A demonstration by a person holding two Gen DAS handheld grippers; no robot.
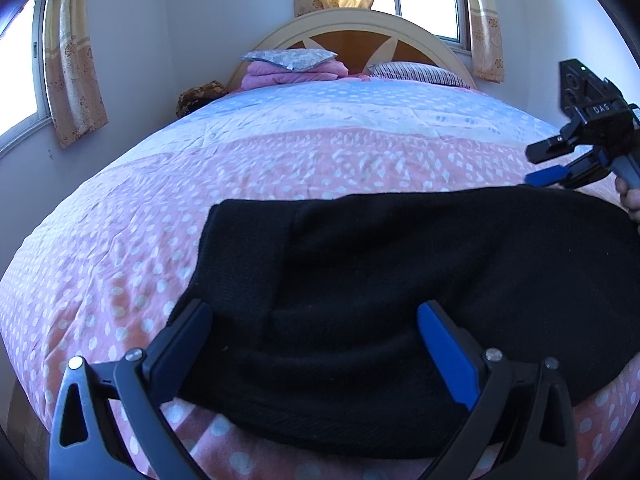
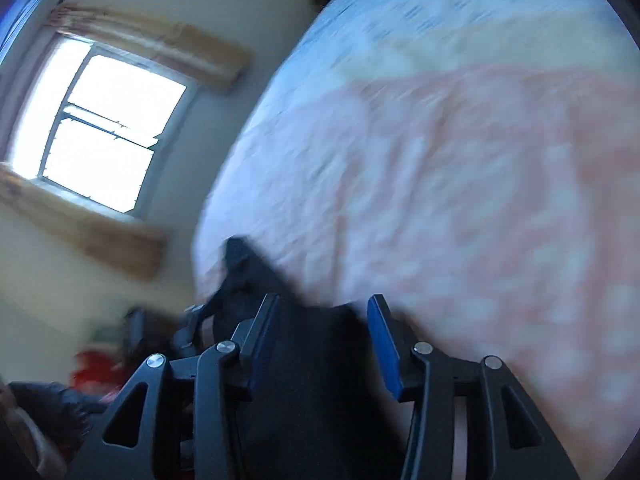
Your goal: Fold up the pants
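Black pants (image 1: 400, 280) lay folded on the bed (image 1: 200, 208). Left gripper (image 1: 316, 344) hovered wide above them, gripping nothing. Right gripper (image 2: 324, 340) stood half-wide over cloth, pads clear.

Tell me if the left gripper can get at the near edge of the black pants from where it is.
Probably yes: the left gripper hangs open right over the near edge of the black pants, with nothing between them on the bedspread.
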